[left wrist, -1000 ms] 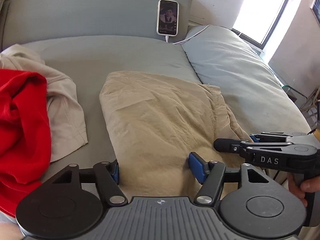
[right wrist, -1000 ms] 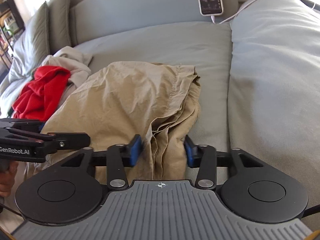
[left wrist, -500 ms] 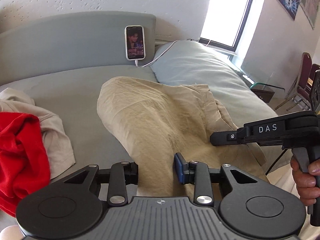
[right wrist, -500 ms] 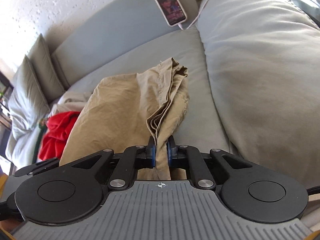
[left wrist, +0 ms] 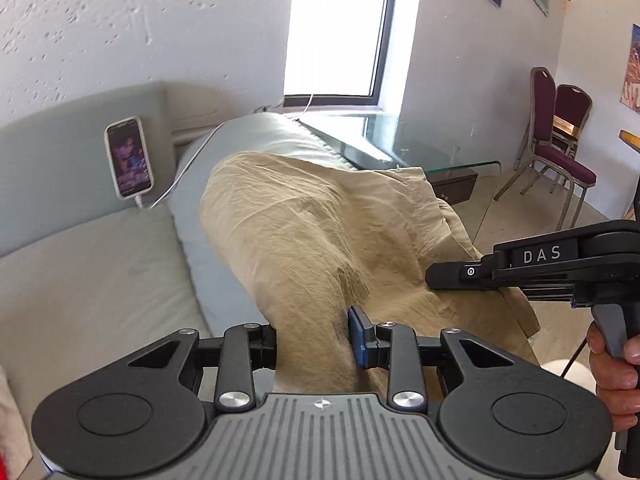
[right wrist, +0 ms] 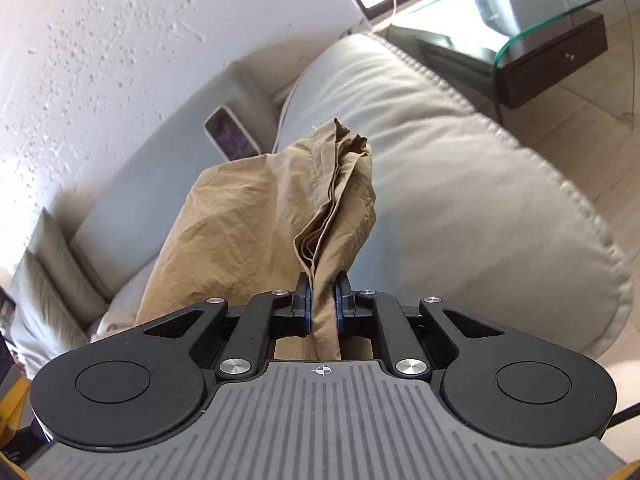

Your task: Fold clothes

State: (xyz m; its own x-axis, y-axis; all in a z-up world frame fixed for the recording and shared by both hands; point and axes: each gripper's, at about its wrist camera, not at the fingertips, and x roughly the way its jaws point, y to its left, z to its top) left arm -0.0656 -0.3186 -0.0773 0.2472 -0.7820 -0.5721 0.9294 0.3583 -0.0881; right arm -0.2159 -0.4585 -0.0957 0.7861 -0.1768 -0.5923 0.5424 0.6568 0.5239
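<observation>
A tan garment [left wrist: 304,232], folded into several layers, hangs lifted above the grey sofa [left wrist: 92,256]. My left gripper [left wrist: 316,342] is shut on a thick bunch of its near edge. My right gripper [right wrist: 322,306] is shut on the stacked hem layers of the same tan garment [right wrist: 256,208], which rises in a ridge ahead of the pads. In the left wrist view the right gripper [left wrist: 456,276] shows from the side at the right, pressed into the cloth, with a hand [left wrist: 612,368] on its handle.
A phone [left wrist: 129,157] on a white cable leans against the sofa back. A big grey cushion [right wrist: 460,184] lies right of the garment. A glass side table [right wrist: 552,36] and maroon chairs [left wrist: 556,136] stand beyond. Pillows [right wrist: 44,276] sit at the sofa's left end.
Both grippers closed on the tan garment's near edge and lifted it off the sofa, swinging right and rolling. The red and beige clothes have left the view.
</observation>
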